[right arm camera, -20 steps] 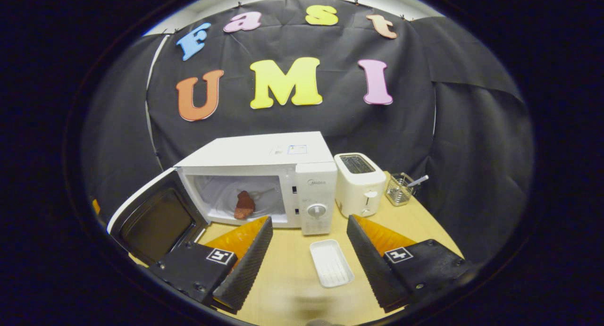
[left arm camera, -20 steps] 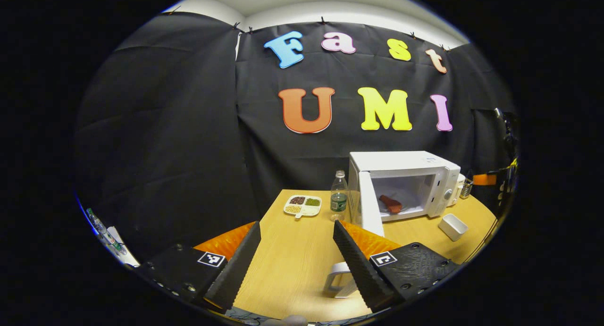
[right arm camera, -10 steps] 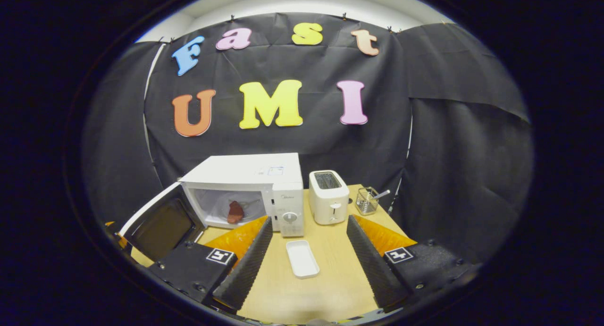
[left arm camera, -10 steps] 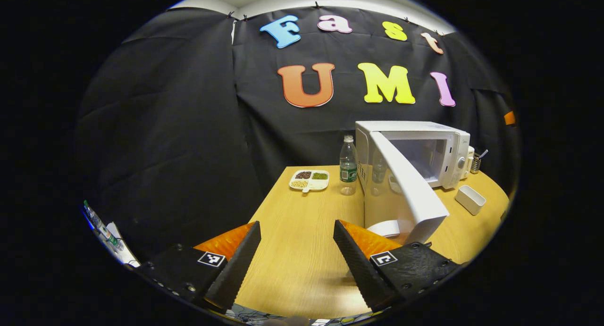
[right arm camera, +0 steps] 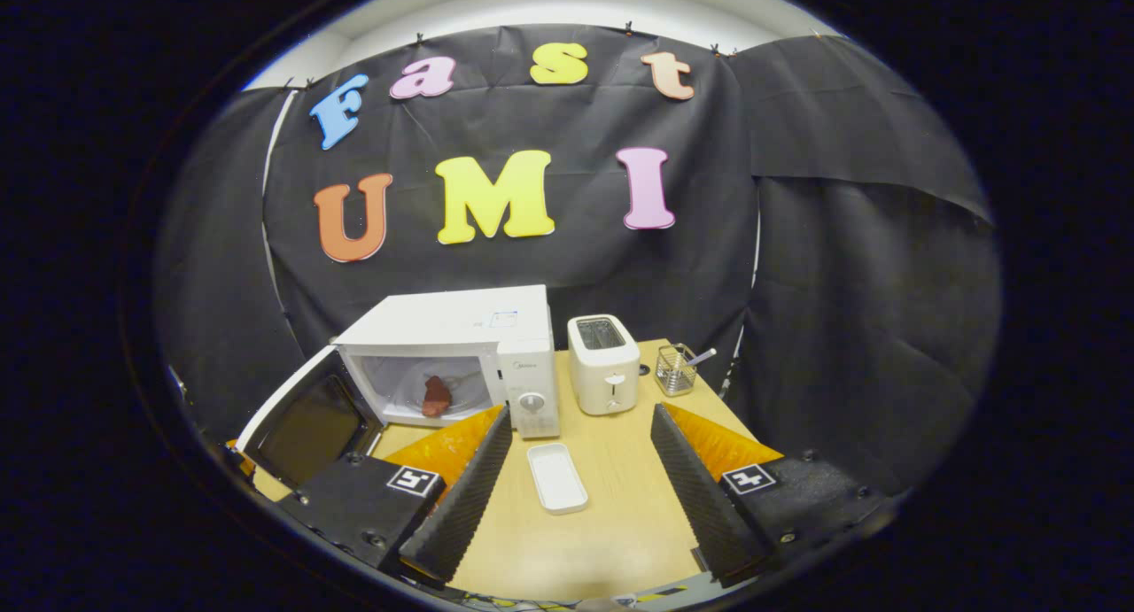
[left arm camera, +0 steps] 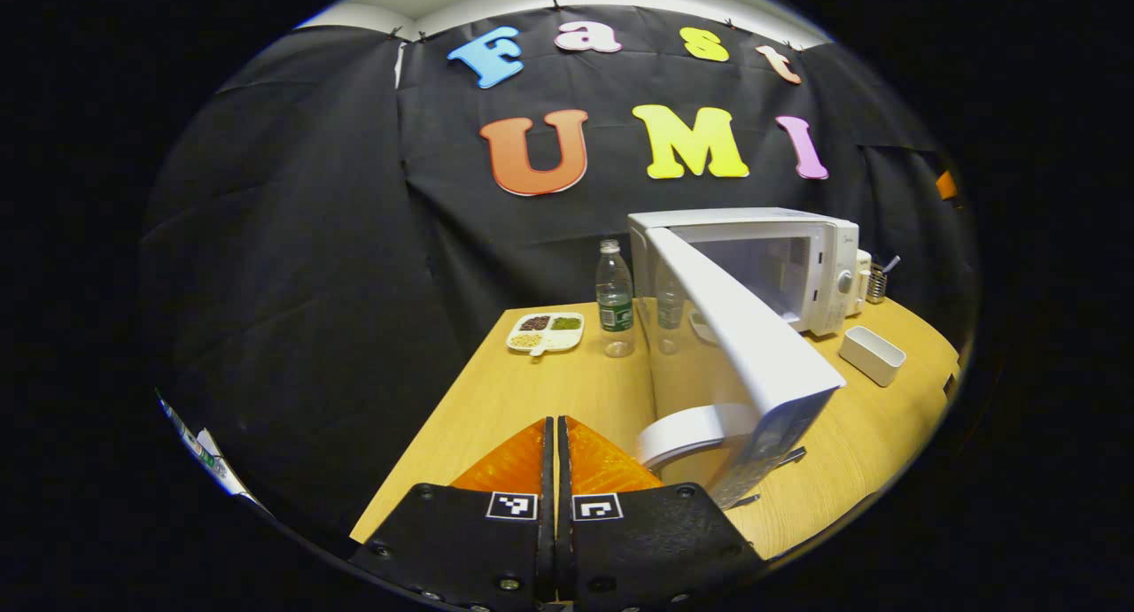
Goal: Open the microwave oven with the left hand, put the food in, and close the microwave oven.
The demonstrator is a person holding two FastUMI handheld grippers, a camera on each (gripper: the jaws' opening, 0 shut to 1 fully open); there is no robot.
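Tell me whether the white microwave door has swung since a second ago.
Yes. In the left gripper view the white microwave door earlier stood edge-on beside the cavity; now it angles across the white microwave oven, partly covering the opening, so it has swung toward closing.

white microwave (right arm camera: 461, 324), reddish food (right arm camera: 435, 396), wood-grain table (right arm camera: 611, 515)

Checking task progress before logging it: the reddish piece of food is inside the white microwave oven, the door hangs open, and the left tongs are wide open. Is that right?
Not quite. The left tongs are shut, their fingers pressed together with nothing between them, as the left gripper view shows. The rest holds: the reddish piece of food lies inside the white microwave oven, and its door hangs open.
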